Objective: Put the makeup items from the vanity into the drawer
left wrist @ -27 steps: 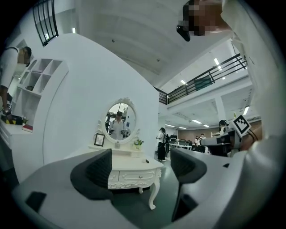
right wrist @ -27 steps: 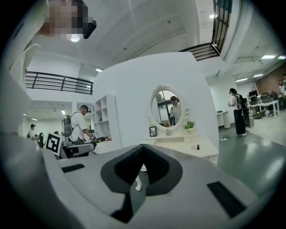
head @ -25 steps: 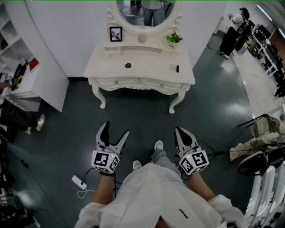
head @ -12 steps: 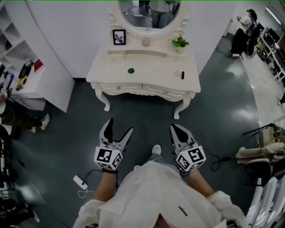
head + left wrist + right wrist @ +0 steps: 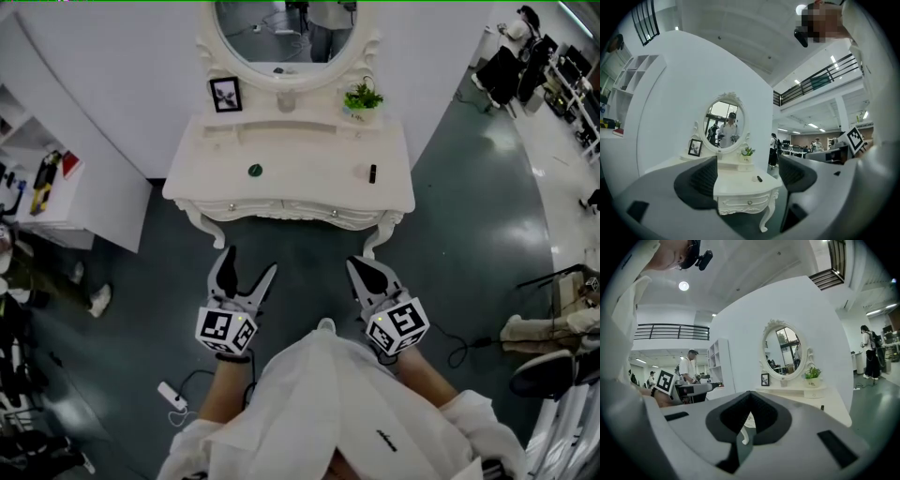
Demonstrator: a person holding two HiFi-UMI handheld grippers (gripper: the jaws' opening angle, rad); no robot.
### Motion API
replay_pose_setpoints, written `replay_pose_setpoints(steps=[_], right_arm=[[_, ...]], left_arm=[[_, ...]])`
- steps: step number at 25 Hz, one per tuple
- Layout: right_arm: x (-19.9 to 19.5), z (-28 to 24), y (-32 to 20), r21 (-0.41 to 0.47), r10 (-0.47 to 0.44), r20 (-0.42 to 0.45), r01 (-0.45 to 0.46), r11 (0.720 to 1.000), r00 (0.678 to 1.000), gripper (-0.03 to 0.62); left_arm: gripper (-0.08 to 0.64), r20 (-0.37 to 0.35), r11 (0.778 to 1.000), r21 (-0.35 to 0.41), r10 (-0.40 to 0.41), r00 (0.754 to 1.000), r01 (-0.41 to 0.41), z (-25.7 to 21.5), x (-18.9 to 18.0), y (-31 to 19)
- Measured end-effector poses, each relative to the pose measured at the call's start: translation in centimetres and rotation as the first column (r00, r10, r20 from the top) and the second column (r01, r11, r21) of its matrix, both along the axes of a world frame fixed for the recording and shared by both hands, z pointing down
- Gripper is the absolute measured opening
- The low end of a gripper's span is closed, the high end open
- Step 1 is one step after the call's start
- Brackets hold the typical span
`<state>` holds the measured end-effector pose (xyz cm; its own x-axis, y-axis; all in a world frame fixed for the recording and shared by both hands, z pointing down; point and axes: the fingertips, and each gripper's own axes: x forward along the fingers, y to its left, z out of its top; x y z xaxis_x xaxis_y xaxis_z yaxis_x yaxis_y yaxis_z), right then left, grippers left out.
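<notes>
The white vanity (image 5: 300, 192) stands ahead under its oval mirror, and both of its front drawers (image 5: 281, 210) are closed. A small dark green round item (image 5: 254, 170) lies on its top at the left. A black stick-shaped item (image 5: 372, 173) lies at the right beside a small pale round item (image 5: 359, 171). My left gripper (image 5: 248, 266) is open and empty, short of the vanity's front. My right gripper (image 5: 363, 270) is shut on nothing, also short of it. In the left gripper view the vanity (image 5: 745, 187) and the black item (image 5: 759, 178) show between the open jaws.
A photo frame (image 5: 225, 94) and a potted plant (image 5: 362, 97) stand on the vanity's back shelf. A white shelf unit (image 5: 66, 187) stands at the left. A power strip (image 5: 172, 394) with its cable lies on the dark floor. Chairs and people are at the right.
The person has stepped forward, so the vanity is closer and both grippers are nearer its front edge. The jaws have not changed: left open, right shut.
</notes>
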<state>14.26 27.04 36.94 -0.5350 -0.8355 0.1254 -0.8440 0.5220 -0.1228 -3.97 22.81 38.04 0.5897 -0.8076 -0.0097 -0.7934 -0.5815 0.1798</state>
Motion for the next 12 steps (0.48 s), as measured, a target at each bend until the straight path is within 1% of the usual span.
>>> replay_pose_setpoints(steps=[4, 8, 12], right_arm=[[2.0, 0.1, -2.3, 0.004, -0.033, -0.005, 0.034, 0.999, 0.999, 0.018], [3.2, 0.8, -3.8, -0.012, -0.052, 0.003, 0.052, 0.999, 0.999, 0.018], [3.8, 1.5, -5.2, -0.025, -0.056, 0.012, 0.056, 0.998, 0.998, 0.018]], left_arm=[[0.388, 0.033, 0.999, 0.031, -0.023, 0.999, 0.022, -0.4, 2.3, -2.3], [0.388, 0.024, 0.999, 0.000, -0.045, 0.999, 0.045, 0.2, 3.3, -3.7], [0.388, 0.052, 0.999, 0.000, -0.049, 0.997, 0.050, 0.6, 3.8, -5.0]])
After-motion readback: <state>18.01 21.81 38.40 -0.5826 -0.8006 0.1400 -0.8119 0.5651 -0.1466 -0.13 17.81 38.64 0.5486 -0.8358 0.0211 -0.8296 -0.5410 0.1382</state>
